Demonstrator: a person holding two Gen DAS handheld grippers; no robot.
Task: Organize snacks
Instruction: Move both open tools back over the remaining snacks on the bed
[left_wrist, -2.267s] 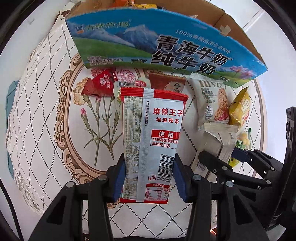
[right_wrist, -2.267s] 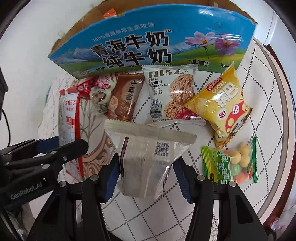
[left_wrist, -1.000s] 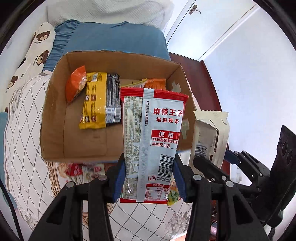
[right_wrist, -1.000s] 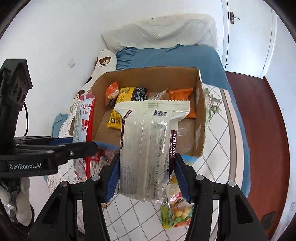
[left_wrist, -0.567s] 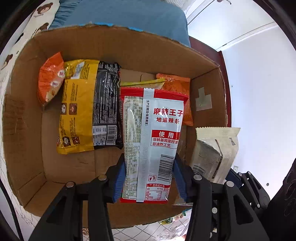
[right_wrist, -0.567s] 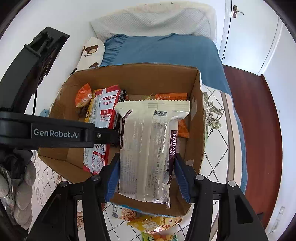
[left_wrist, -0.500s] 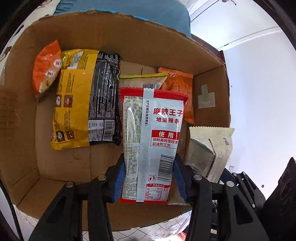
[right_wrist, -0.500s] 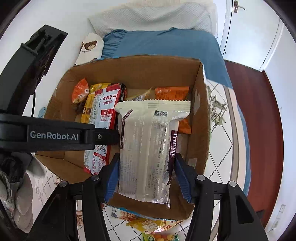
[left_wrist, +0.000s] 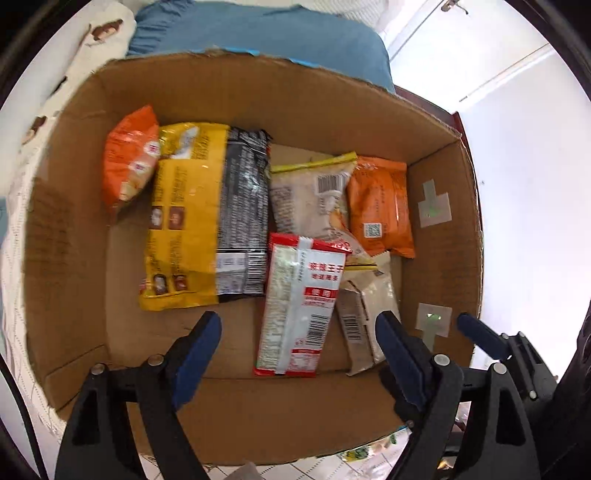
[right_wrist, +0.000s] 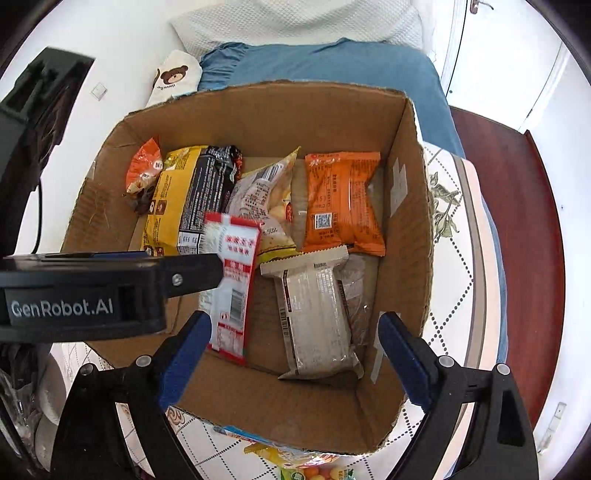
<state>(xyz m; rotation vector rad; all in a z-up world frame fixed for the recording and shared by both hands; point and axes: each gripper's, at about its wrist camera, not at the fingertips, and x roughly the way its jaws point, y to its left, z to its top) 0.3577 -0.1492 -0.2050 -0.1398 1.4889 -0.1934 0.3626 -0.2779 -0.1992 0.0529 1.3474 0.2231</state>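
Now both grippers, left gripper (left_wrist: 297, 341) and right gripper (right_wrist: 293, 345), gape wide over the cardboard box (right_wrist: 413, 236), spicy-strip packet (left_wrist: 301, 302) and pale wafer pack (right_wrist: 317, 317) lying between the fingers, possibly overlapping; lowering risks snagging them.

Place: we see a home bedroom.
Evidence: a blue-sheeted bed (right_wrist: 332, 70), white pillow (right_wrist: 295, 18), bear-print cushion (right_wrist: 173, 79), door (right_wrist: 498, 55), dark wooden floor (right_wrist: 532, 229).

You can read "GenRobot.AI" on left gripper (right_wrist: 110, 291) body, white on black; snack packet print too blurred.
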